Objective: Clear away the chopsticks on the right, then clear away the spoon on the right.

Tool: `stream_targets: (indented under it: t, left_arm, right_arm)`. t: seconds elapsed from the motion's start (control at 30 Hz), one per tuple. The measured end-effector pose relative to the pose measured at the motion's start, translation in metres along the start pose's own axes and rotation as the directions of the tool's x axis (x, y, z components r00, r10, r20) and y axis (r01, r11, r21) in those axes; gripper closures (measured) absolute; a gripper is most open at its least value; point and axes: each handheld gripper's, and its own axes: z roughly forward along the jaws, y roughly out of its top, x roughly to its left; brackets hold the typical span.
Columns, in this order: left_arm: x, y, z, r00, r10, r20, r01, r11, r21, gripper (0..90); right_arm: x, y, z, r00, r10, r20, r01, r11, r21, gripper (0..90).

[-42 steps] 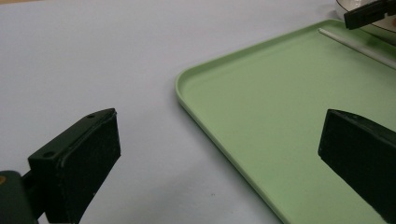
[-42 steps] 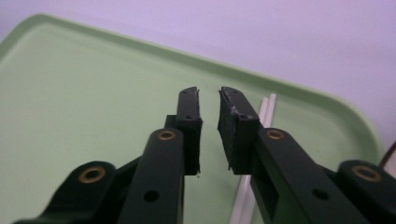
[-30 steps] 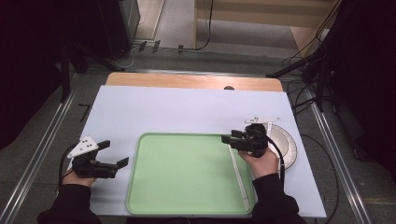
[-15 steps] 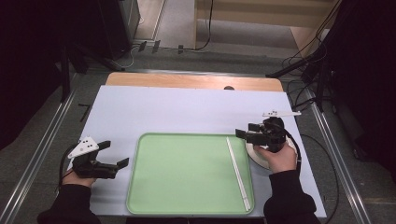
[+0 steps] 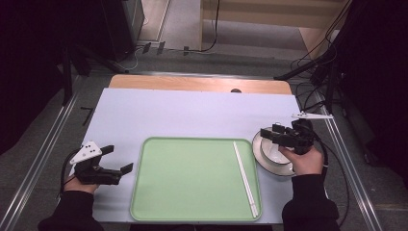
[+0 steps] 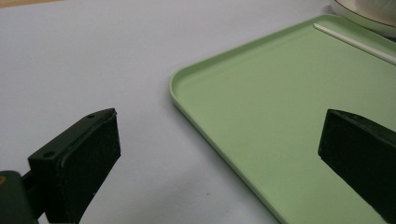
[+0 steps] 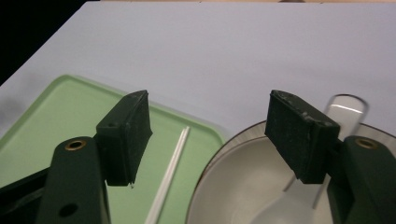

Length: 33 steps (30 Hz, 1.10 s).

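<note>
A light green tray (image 5: 192, 183) lies on the white table top, and a white pair of chopsticks (image 5: 244, 178) lies along its right side. Right of the tray stands a white bowl on a plate (image 5: 269, 153). My right gripper (image 5: 268, 132) hovers above the bowl, open and holding nothing. Its jaws have just opened wider and then closed a little. In the right gripper view the gripper (image 7: 210, 135) frames the bowl (image 7: 233, 186), the chopsticks (image 7: 170, 172) and a pale spoon (image 7: 343, 109). My left gripper (image 5: 119, 159) rests open left of the tray (image 6: 280, 107).
The white table top (image 5: 192, 110) stretches behind the tray to a wooden strip at the far edge. Metal rails run along both sides of the table. Cables and dark equipment stand beyond the far right corner.
My right gripper has moved to the right and slightly up, from above the tray's right edge to above the bowl. The chopsticks now lie uncovered on the tray. The left gripper has stayed put.
</note>
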Motion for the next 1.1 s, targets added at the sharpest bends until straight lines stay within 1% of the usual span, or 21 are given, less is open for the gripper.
stream_targets:
  t: [0.17,0.43,0.53,0.6,0.63,0.7,0.73,0.8,0.93,1.1]
  left_arm:
    - [0.000,0.000,0.001,1.0000,0.002,0.002,-0.002,1.0000,0.000,0.0]
    - [0.000,0.000,0.000,1.0000,-0.001,-0.004,0.001,1.0000,0.000,0.0]
    - [0.000,0.000,0.001,1.0000,0.001,-0.005,-0.001,1.0000,0.001,0.0]
    - [0.001,0.000,0.001,1.0000,-0.001,-0.004,0.001,1.0000,0.002,0.0]
    - [0.001,0.000,0.001,1.0000,0.000,-0.005,0.000,1.0000,0.003,0.0]
    - [0.000,0.000,0.001,1.0000,0.000,-0.003,0.000,1.0000,0.003,0.0]
    - [0.000,0.000,0.001,1.0000,0.003,-0.002,-0.003,1.0000,0.006,0.0]
    - [0.000,0.000,0.001,1.0000,0.006,-0.001,-0.006,1.0000,0.006,0.0]
    - [0.000,0.000,0.001,1.0000,0.008,0.000,-0.008,1.0000,0.005,0.0]
    - [0.000,0.000,0.002,1.0000,0.008,0.003,-0.008,0.9999,0.007,0.0]
  right_arm:
    - [-0.012,0.001,-0.008,0.9995,0.019,0.026,-0.018,0.9997,-0.014,32.1]
    - [-0.030,0.006,-0.008,0.9971,0.037,0.066,-0.036,0.9992,-0.020,32.8]
    - [-0.038,0.009,-0.004,0.9953,0.050,0.083,-0.048,0.9987,-0.020,33.8]
    - [-0.044,0.010,-0.001,0.9944,0.064,0.085,-0.063,0.9979,-0.017,34.8]
    - [-0.047,0.010,0.002,0.9935,0.074,0.086,-0.073,0.9973,-0.011,35.9]
    - [-0.051,0.010,0.007,0.9930,0.080,0.088,-0.080,0.9968,0.003,38.9]
    - [-0.053,0.010,0.009,0.9918,0.083,0.097,-0.085,0.9963,0.014,39.6]
    - [-0.055,0.009,0.013,0.9910,0.088,0.101,-0.090,0.9957,0.020,41.9]
    - [-0.058,0.009,0.020,0.9894,0.086,0.117,-0.091,0.9952,0.035,45.3]
    - [-0.061,0.008,0.023,0.9894,0.099,0.106,-0.104,0.9935,0.045,52.7]
